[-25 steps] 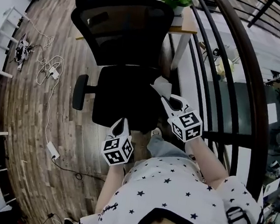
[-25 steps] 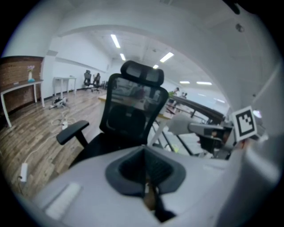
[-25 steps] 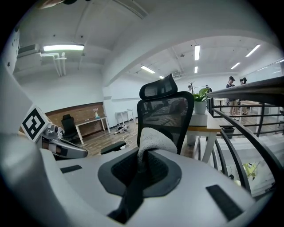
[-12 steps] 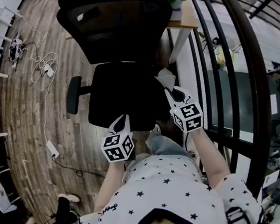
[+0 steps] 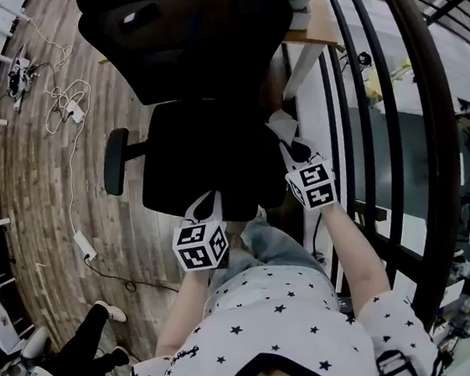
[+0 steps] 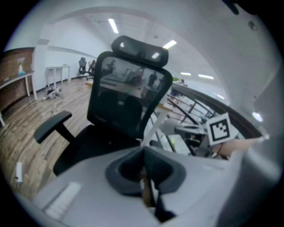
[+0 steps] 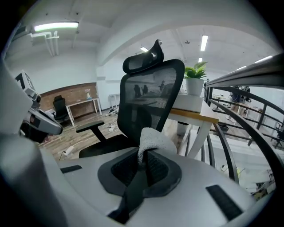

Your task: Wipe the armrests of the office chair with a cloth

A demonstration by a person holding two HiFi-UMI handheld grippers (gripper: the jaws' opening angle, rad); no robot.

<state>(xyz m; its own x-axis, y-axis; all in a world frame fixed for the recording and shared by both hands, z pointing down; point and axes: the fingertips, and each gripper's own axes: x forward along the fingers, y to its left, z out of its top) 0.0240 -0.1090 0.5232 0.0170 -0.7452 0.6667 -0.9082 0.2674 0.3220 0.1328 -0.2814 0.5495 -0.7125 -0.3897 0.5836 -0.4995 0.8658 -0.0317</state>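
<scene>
Wood floor (image 5: 36, 160), black railing (image 5: 429, 146), desk (image 5: 313, 33).

The head view is rather dim and weak in colour; the office chair (image 5: 204, 87) is nearly pure black, with little detail. Strong fisheye distortion bends the railing bars (image 5: 419, 111) at the edges. Both gripper views are brighter, lit from above by long ceiling lamps (image 7: 55, 26), with dark corners. The left gripper view is soft and blurred; in the right one the cloth (image 7: 153, 139) looks sharp.
</scene>
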